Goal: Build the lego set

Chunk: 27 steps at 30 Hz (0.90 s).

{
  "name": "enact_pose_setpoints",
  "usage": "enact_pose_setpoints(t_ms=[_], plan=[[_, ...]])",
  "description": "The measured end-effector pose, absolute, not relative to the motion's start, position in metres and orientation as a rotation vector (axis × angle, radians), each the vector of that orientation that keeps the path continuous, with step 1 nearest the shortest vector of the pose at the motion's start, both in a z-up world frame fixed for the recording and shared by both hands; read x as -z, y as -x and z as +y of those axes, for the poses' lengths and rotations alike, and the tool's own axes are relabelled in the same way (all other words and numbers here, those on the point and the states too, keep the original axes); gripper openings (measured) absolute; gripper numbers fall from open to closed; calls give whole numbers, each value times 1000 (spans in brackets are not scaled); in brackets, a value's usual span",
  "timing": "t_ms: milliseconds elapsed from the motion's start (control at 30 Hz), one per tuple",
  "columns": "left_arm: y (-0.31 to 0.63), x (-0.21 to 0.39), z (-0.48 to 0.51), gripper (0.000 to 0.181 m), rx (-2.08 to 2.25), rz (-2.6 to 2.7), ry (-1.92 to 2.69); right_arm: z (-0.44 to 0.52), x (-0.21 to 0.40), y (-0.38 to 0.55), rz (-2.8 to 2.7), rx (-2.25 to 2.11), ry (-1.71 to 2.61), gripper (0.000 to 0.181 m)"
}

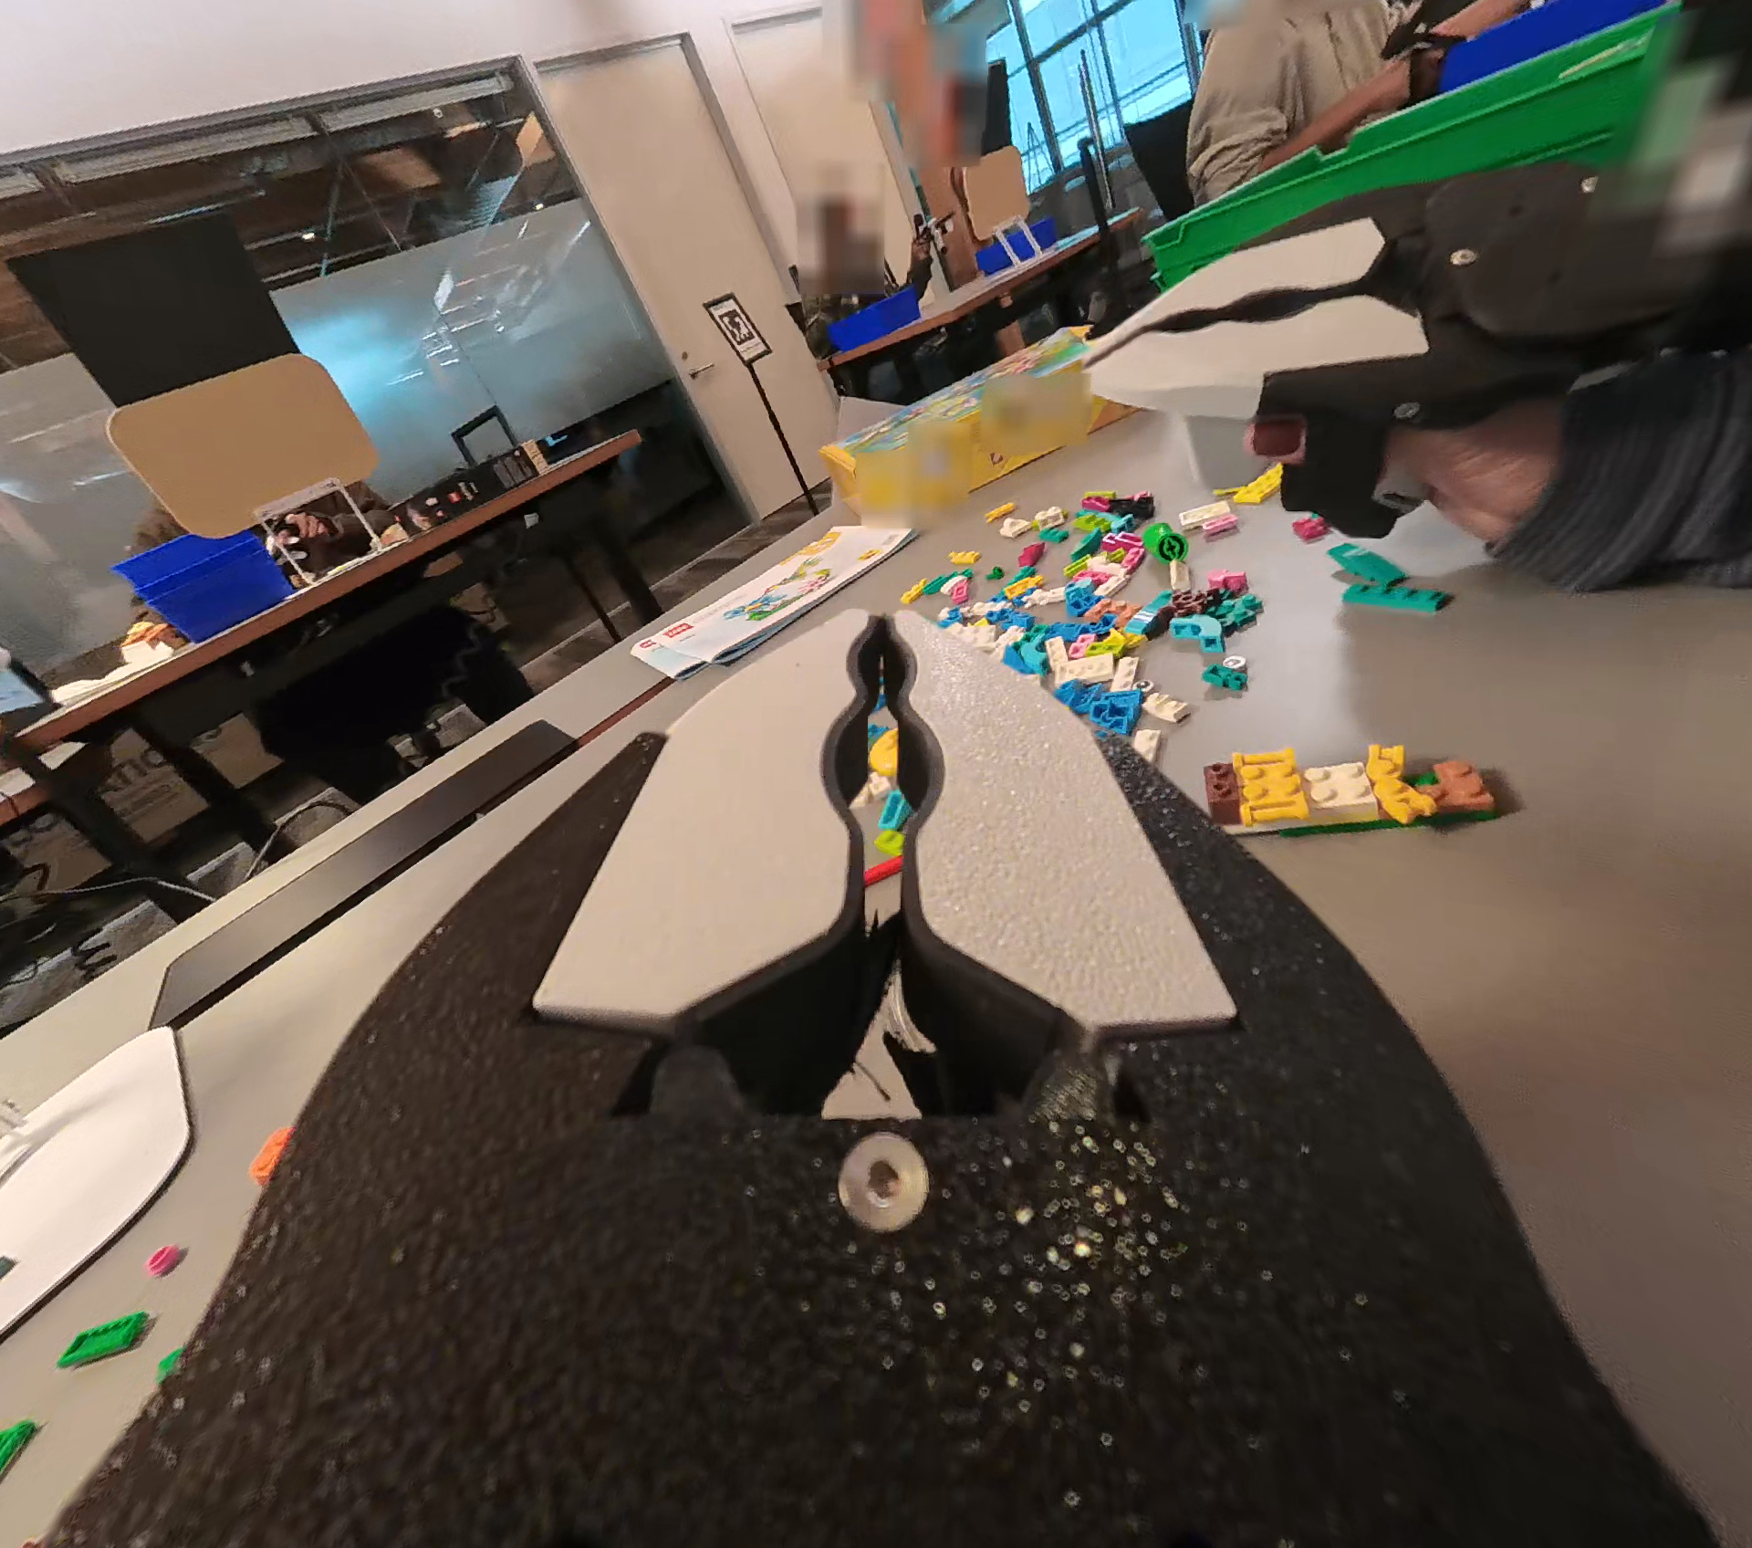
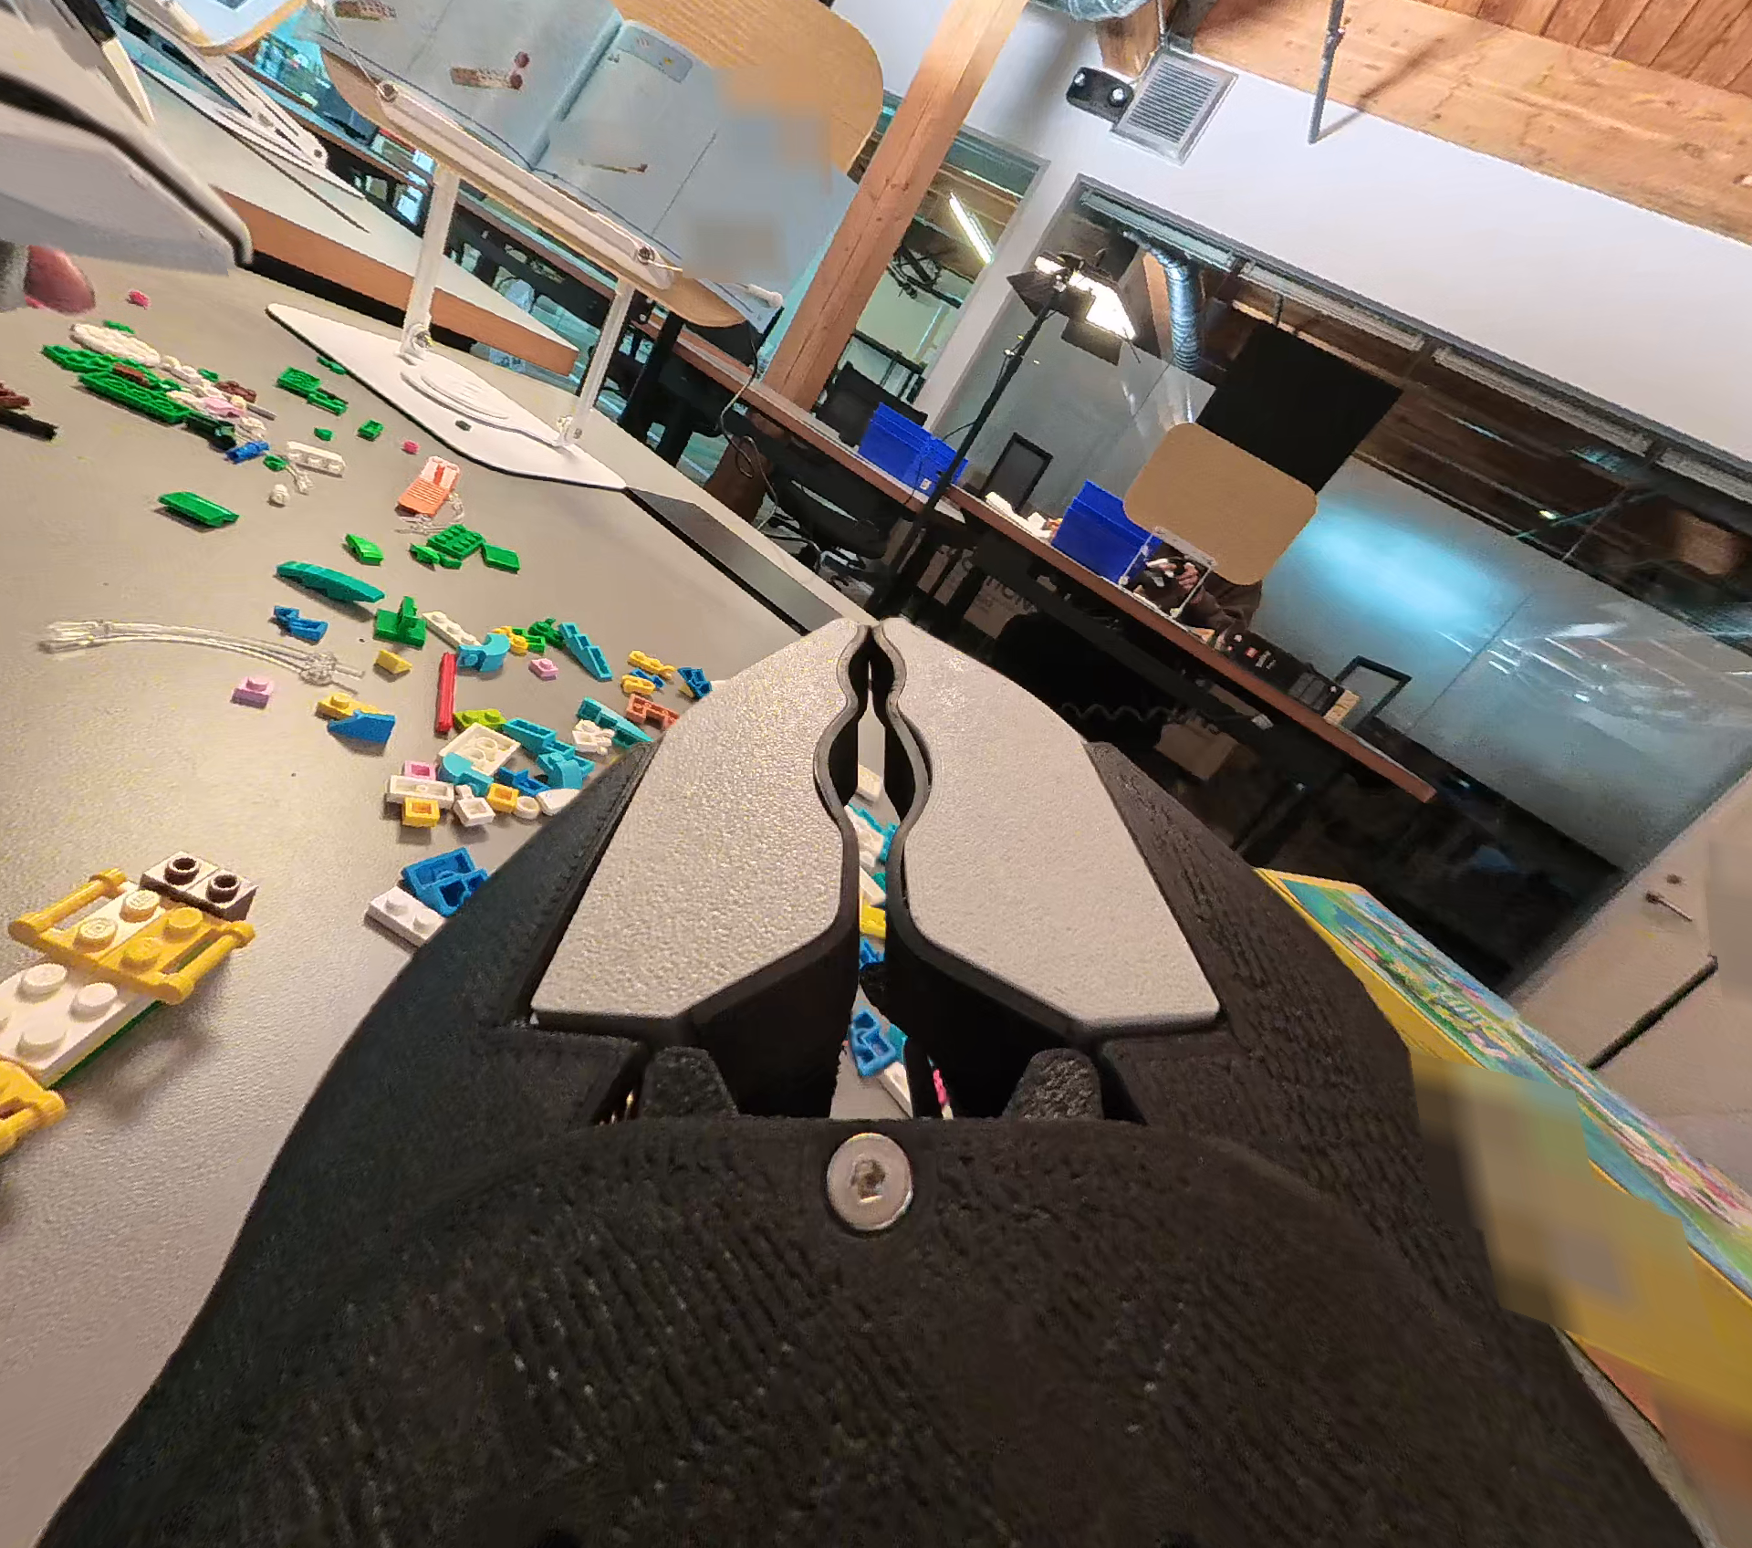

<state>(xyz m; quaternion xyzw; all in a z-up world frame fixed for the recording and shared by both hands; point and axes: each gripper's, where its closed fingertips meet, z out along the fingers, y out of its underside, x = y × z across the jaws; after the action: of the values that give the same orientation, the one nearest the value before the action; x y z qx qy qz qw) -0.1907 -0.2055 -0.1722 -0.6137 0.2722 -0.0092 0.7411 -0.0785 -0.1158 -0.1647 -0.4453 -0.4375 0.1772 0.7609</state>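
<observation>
A partly built Lego strip [image 1: 1351, 791] of brown, yellow and white bricks on a green plate lies on the grey table [image 1: 1517, 1028], right of my left gripper [image 1: 880, 622]. It also shows at the lower left of the right wrist view [image 2: 123, 948]. A pile of loose coloured bricks [image 1: 1100, 611] lies beyond the left gripper. My left gripper is shut and empty, held above the table. My right gripper [image 2: 870, 630] is shut and empty, above loose bricks [image 2: 493, 753]. The right gripper also shows far right in the left wrist view [image 1: 1100, 355], held in a hand.
An instruction booklet [image 1: 768, 602] and the yellow set box [image 1: 948, 440] lie at the table's far side. A green bin [image 1: 1403, 175] stands behind the right gripper. A white stand with a wooden board [image 2: 531, 194] holds pages. Green pieces [image 2: 123, 383] lie scattered at the left. Across from one pair of fingers to the other is roughly 15 cm.
</observation>
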Motion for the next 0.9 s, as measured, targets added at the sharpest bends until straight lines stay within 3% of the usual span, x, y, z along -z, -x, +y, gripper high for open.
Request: enact_pose_setpoints(t_ms=[900], plan=[[186,204,-198,0,5,698,1524,-124,173,89,-1035,-360,961,0]])
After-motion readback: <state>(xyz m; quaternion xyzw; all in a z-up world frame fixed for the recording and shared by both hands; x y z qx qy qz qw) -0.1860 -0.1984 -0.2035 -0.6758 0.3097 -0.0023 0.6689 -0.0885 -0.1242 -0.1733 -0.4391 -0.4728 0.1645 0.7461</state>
